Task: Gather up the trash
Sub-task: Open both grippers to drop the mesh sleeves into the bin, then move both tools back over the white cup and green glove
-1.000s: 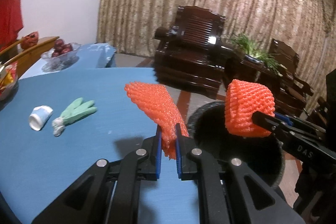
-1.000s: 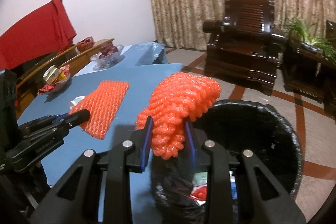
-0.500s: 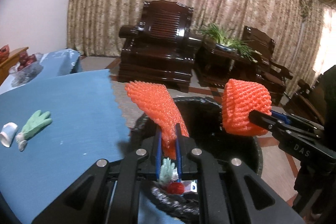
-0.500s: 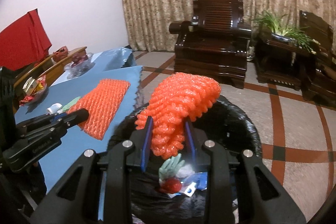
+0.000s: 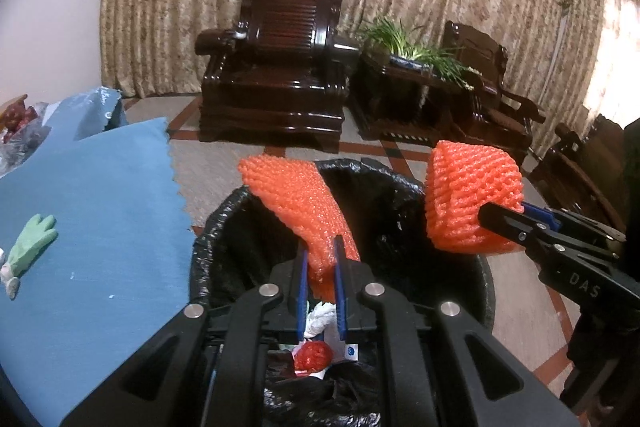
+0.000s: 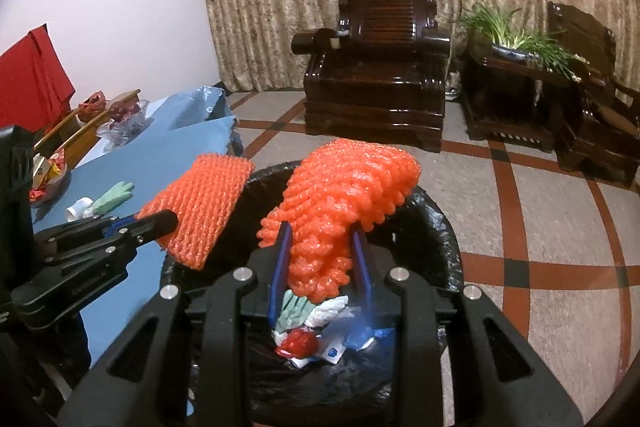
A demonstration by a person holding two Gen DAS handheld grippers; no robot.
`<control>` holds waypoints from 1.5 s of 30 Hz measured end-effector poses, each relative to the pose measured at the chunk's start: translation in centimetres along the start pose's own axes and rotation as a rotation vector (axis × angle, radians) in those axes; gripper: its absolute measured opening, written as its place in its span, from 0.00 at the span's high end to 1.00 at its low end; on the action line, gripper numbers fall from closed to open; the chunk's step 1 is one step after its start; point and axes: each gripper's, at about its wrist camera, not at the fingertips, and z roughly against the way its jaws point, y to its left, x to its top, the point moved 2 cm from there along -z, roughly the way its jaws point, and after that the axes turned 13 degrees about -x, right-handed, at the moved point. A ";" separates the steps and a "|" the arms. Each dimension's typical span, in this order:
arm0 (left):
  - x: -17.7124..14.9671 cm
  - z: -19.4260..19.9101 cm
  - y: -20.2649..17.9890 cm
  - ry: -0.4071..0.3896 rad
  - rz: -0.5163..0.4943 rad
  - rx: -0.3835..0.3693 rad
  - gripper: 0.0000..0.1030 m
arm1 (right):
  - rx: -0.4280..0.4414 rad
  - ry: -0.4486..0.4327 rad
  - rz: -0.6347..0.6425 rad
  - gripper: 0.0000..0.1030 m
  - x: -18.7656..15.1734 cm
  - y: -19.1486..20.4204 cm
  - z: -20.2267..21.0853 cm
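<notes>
Orange nets (image 5: 304,207) pinched above bin (image 5: 400,195).

Left tongs (image 5: 320,259) grip foam net (image 5: 298,205) over bin (image 5: 224,223).

Left claw (image 5: 320,259) clamped; right claw (image 6: 319,259) clamped, side by side.
</notes>
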 end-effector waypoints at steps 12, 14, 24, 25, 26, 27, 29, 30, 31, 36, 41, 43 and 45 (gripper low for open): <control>-0.3 -2.8 1.0 0.048 0.052 -0.037 0.57 | -0.058 0.056 0.006 0.60 -1.2 -1.1 -3.0; -0.4 -2.6 1.3 0.038 0.068 -0.043 0.52 | -0.070 0.077 0.006 0.50 -1.6 -1.3 -3.6; -0.8 0.8 3.7 -0.033 0.123 0.017 0.17 | -0.076 0.066 -0.007 0.08 -2.1 -1.1 -2.8; -0.7 1.2 4.1 -0.040 0.125 0.033 0.14 | -0.065 0.063 -0.015 0.08 -1.9 -0.9 -2.5; -0.8 1.8 4.4 -0.050 0.127 0.048 0.13 | -0.055 0.057 -0.019 0.08 -1.7 -0.8 -2.2; -0.8 2.4 4.7 -0.060 0.128 0.063 0.11 | -0.043 0.042 -0.022 0.08 -1.3 -0.4 -1.7; -0.9 4.1 5.6 -0.081 0.127 0.107 0.09 | -0.024 0.018 -0.017 0.08 -0.7 0.5 -1.0; -0.9 4.6 5.9 -0.088 0.126 0.124 0.08 | -0.015 0.007 -0.012 0.07 -0.3 1.1 -0.6; -1.0 5.6 6.4 -0.099 0.125 0.148 0.07 | -0.005 -0.002 -0.007 0.07 0.0 1.6 -0.4; -1.7 9.7 9.3 -0.137 0.153 0.248 0.06 | 0.052 -0.028 0.031 0.07 1.5 4.7 0.1; -2.9 13.0 12.4 -0.155 0.193 0.332 0.06 | 0.100 -0.025 0.068 0.07 2.2 8.1 -0.4; -3.7 14.3 13.7 -0.158 0.215 0.367 0.06 | 0.121 -0.021 0.079 0.07 2.4 9.8 -0.7; -4.5 15.5 14.9 -0.162 0.236 0.395 0.06 | 0.141 -0.017 0.093 0.07 2.5 11.4 -1.0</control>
